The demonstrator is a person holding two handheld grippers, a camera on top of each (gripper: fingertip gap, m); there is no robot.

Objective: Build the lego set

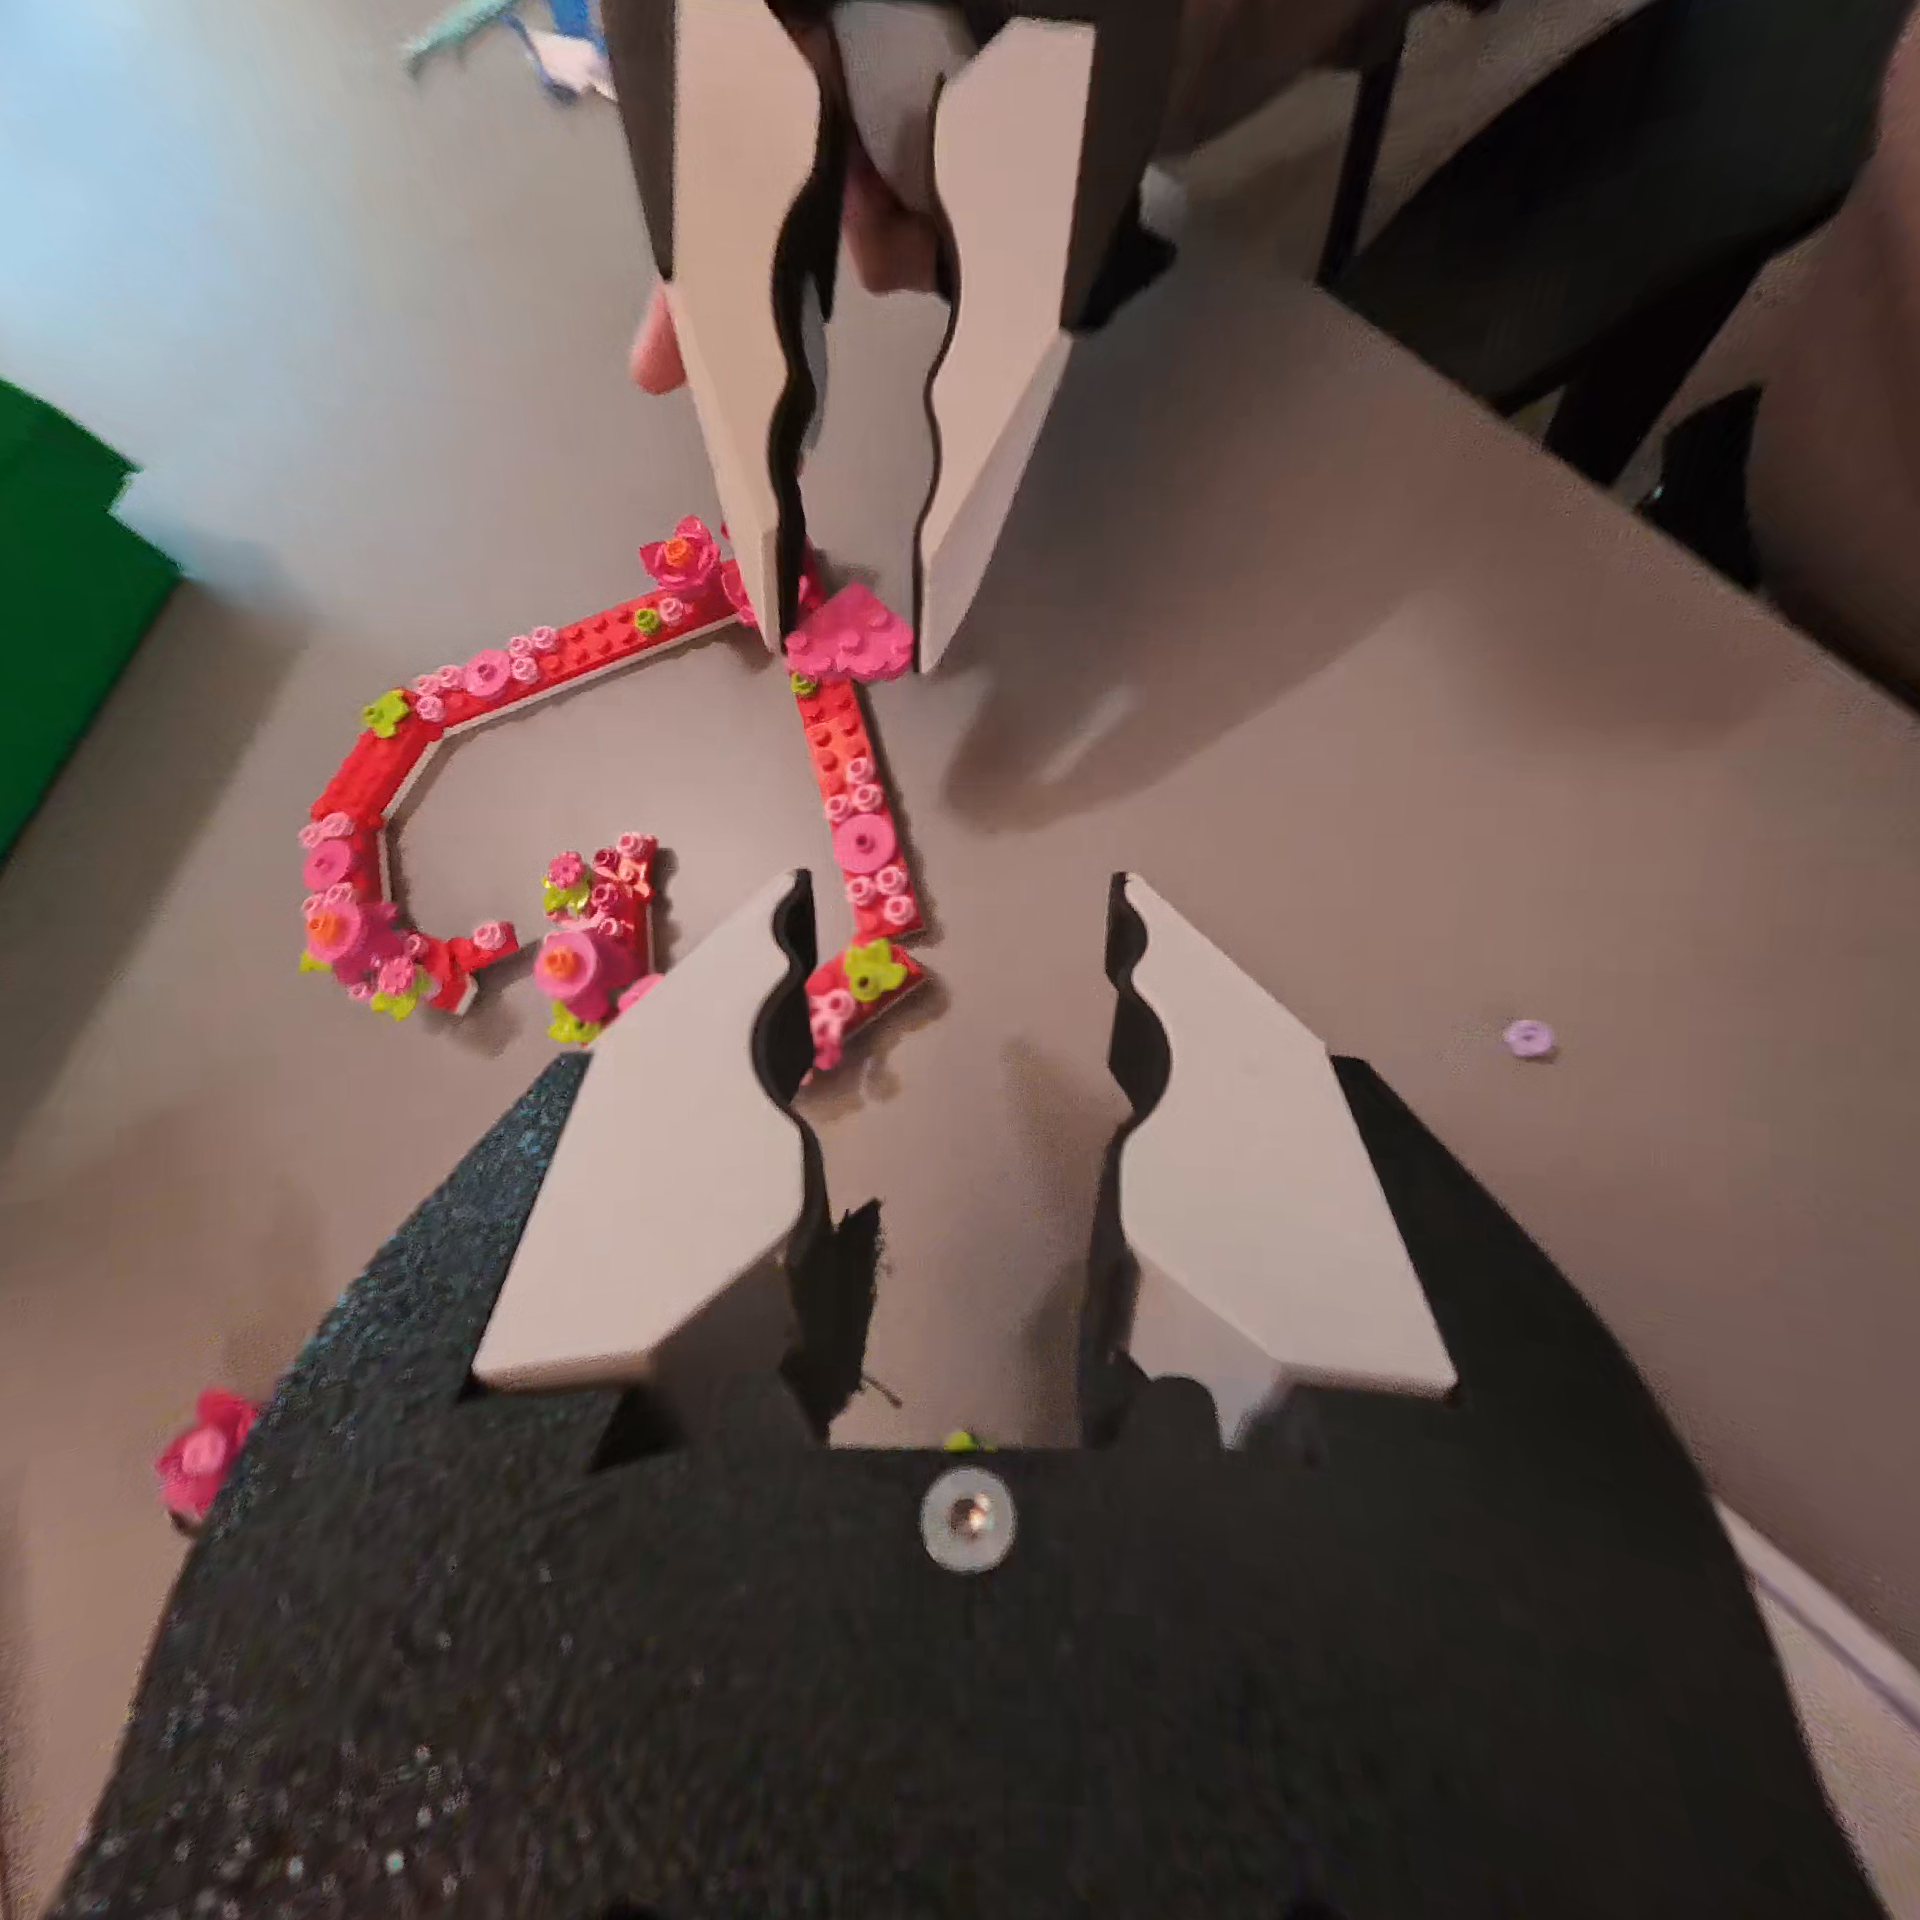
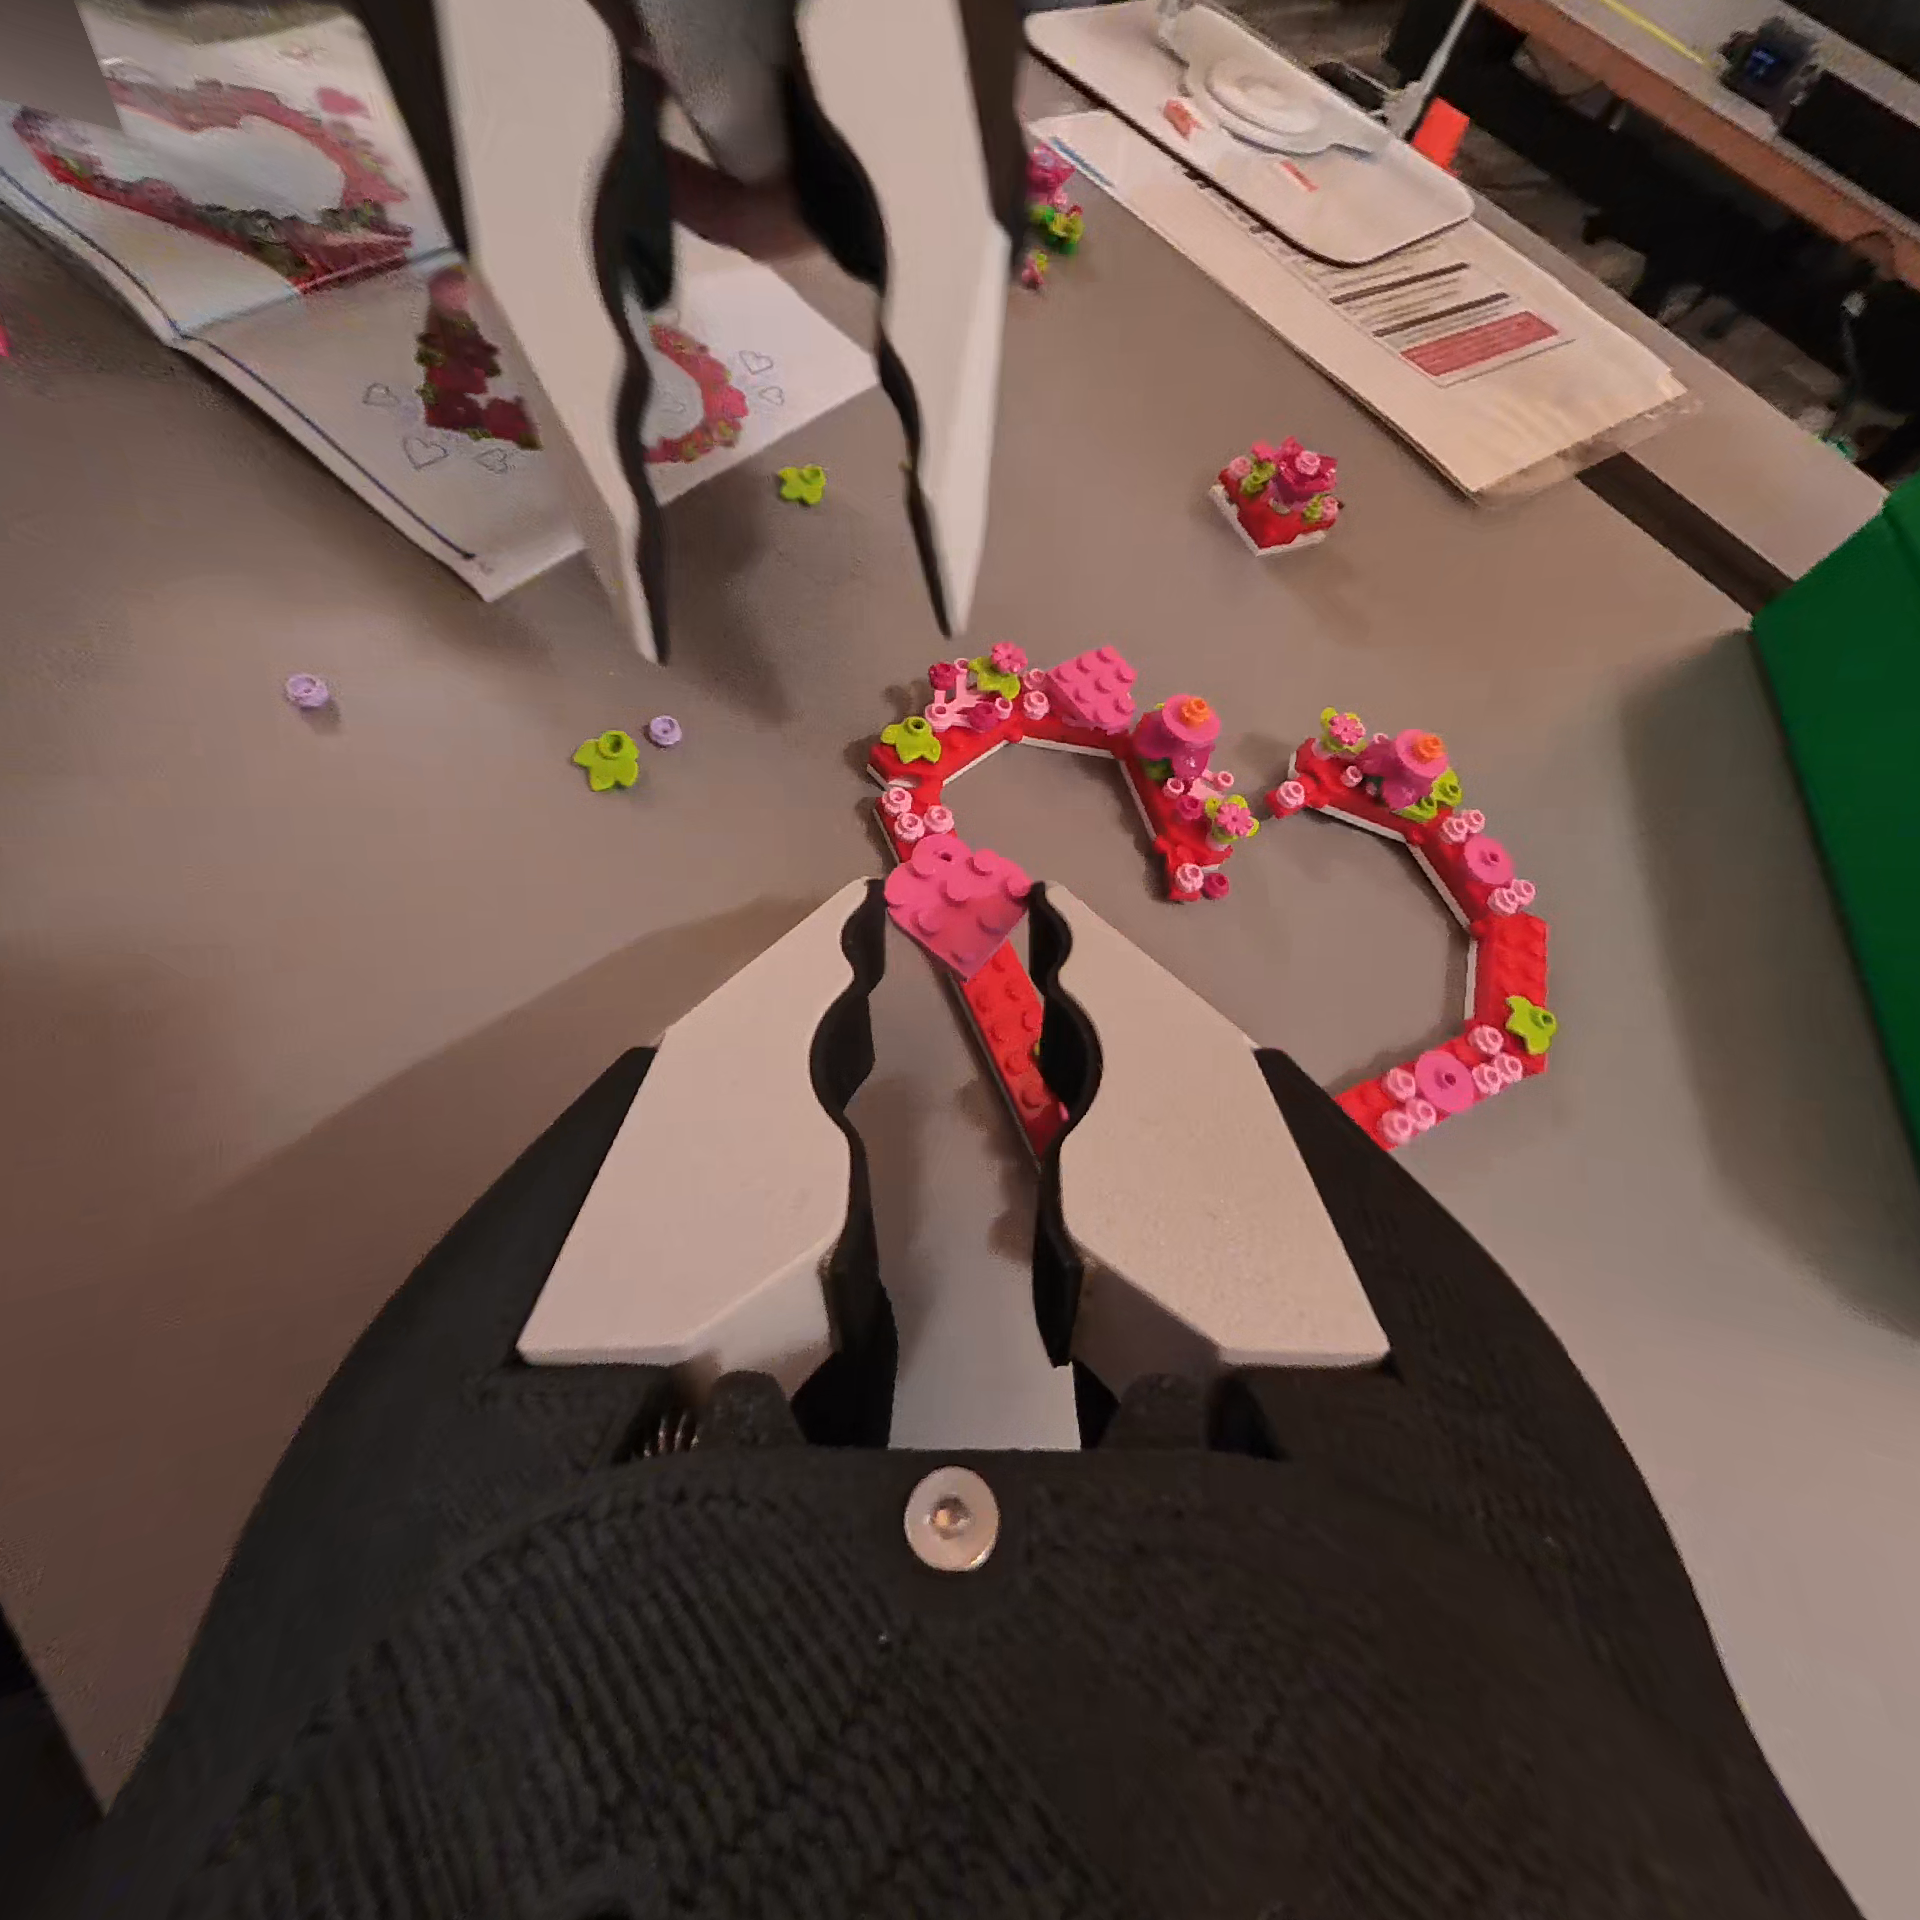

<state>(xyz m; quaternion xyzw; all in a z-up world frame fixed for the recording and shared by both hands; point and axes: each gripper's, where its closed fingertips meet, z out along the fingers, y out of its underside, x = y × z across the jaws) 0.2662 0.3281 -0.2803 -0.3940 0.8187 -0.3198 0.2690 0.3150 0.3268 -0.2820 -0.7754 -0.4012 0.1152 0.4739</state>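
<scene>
It looks like an office or lab workroom. A plain grey table holds an open instruction booklet near its far left edge and flat cardboard packaging along its far right edge. Beyond that edge stands a wooden bench with dark gear.

No writing can be read. In the right wrist view, an open instruction booklet at the table's far left edge shows only printed pictures. A white paper sheet near the far right corner carries dark printed lines and a red block, too blurred to make out.
</scene>
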